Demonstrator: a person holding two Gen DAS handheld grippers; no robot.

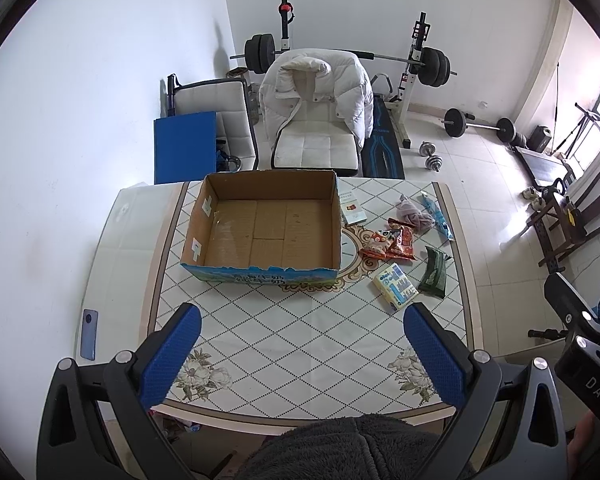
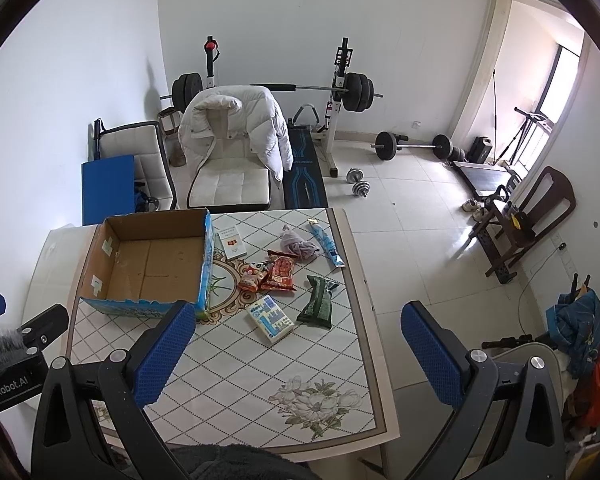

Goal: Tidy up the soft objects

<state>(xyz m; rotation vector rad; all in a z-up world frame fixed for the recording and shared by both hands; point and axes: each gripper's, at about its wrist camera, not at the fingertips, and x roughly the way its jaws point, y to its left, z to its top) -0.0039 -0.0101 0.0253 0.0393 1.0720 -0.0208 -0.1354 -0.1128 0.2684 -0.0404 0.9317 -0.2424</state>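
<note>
An empty open cardboard box (image 1: pixel 266 228) (image 2: pixel 148 264) stands on the table's far left part. To its right lie a purple cloth (image 1: pixel 414 214) (image 2: pixel 298 246), red snack packets (image 1: pixel 396 244) (image 2: pixel 278 274), a yellow-blue tissue pack (image 1: pixel 396 286) (image 2: pixel 272 320), a dark green pack (image 1: pixel 434 274) (image 2: pixel 318 302), a blue tube packet (image 1: pixel 438 216) (image 2: pixel 328 246) and a white card box (image 1: pixel 352 208) (image 2: pixel 232 244). My left gripper (image 1: pixel 302 354) is open and empty above the table's near edge. My right gripper (image 2: pixel 300 354) is open and empty, above the near right edge.
The table (image 1: pixel 284 336) has a diamond-patterned cloth. A blue phone (image 1: pixel 89 334) lies on its left glass margin. Behind the table stand a white chair with a puffy jacket (image 1: pixel 316 100), a second chair and a barbell rack. Dumbbells lie on the floor at right.
</note>
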